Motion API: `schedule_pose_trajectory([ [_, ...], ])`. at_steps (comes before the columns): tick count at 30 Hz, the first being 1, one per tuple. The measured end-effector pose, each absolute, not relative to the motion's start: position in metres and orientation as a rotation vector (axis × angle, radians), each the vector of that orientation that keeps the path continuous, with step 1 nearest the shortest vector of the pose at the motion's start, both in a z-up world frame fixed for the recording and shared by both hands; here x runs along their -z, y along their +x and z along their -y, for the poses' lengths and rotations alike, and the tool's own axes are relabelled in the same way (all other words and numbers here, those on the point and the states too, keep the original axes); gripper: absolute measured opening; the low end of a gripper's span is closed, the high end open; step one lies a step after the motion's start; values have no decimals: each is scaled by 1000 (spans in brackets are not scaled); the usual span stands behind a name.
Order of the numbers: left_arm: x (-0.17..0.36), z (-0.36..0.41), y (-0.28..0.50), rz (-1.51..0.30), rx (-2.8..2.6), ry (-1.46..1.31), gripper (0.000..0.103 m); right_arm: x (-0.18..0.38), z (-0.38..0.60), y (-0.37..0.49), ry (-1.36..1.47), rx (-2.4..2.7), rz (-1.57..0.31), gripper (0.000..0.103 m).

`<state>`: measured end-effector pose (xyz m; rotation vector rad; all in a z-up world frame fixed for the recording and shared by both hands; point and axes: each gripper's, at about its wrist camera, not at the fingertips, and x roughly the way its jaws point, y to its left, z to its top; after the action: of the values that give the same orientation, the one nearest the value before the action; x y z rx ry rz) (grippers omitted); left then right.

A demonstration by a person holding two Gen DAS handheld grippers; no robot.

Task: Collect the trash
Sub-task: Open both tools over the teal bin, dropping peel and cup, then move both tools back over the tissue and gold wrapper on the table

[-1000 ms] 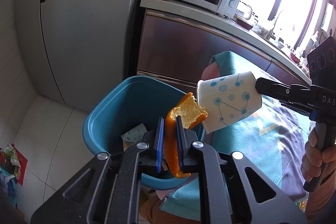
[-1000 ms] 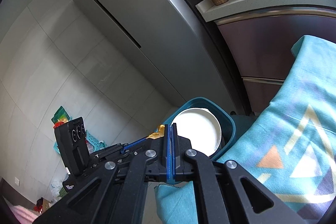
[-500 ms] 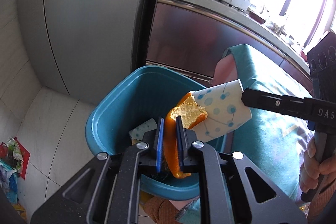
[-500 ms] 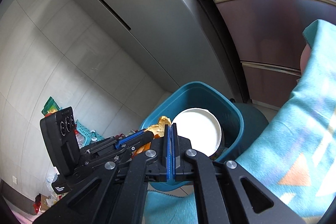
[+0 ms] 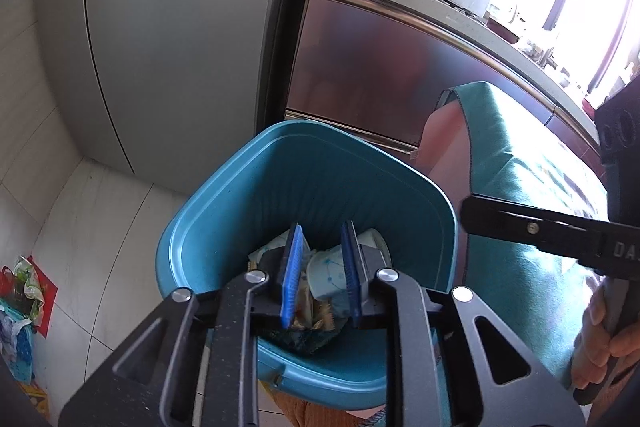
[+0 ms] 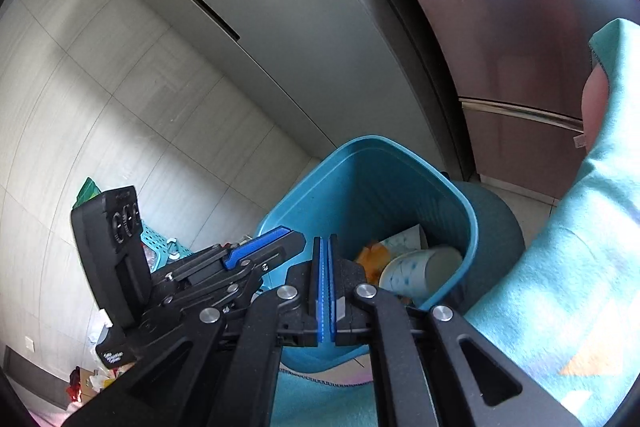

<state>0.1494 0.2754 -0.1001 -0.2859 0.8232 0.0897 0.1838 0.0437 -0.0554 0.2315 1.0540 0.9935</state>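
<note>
Left tongs (image 5: 320, 275) gaping over teal bin (image 5: 208, 227), gripping nothing; right tongs (image 6: 325, 291) pinched together, empty. Paper cup (image 6: 420, 269) lying inside bin beside orange peel (image 6: 370, 255). Grey fridge (image 5: 180, 27) at 11 o'clock, tiled floor (image 5: 80, 219) at 9, teal cloth (image 6: 580, 267) at 3

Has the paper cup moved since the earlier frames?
Yes. The paper cup has dropped from rim level, beside the right gripper, to the bottom of the blue bin, lying on its side among the trash.

We've got a teal-blue bin (image 5: 248, 187) under our gripper pads (image 5: 291, 279) – bright blue – holding a white cup (image 6: 416, 273) with blue dots, plus orange peel (image 6: 370, 257).
</note>
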Motion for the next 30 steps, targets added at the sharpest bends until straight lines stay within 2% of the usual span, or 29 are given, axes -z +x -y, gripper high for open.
schedule_pose_trajectory([
  [9, 86, -259, 137, -774, -30, -280, 22, 43, 1, 165, 265, -984, -1002, 6],
  [11, 78, -250, 131, -750, -3, -268, 26, 36, 14, 158, 266, -981, -974, 6],
  [15, 61, -225, 120, -706, 87, -247, 37, 24, 48, 141, 276, -959, -923, 18],
  [21, 41, -167, 108, -661, 259, -178, 41, 10, 116, 111, 295, -849, -838, 27],
  [30, 32, -49, 110, -660, 499, -95, 45, 7, 238, 71, 341, -564, -752, 32],
])
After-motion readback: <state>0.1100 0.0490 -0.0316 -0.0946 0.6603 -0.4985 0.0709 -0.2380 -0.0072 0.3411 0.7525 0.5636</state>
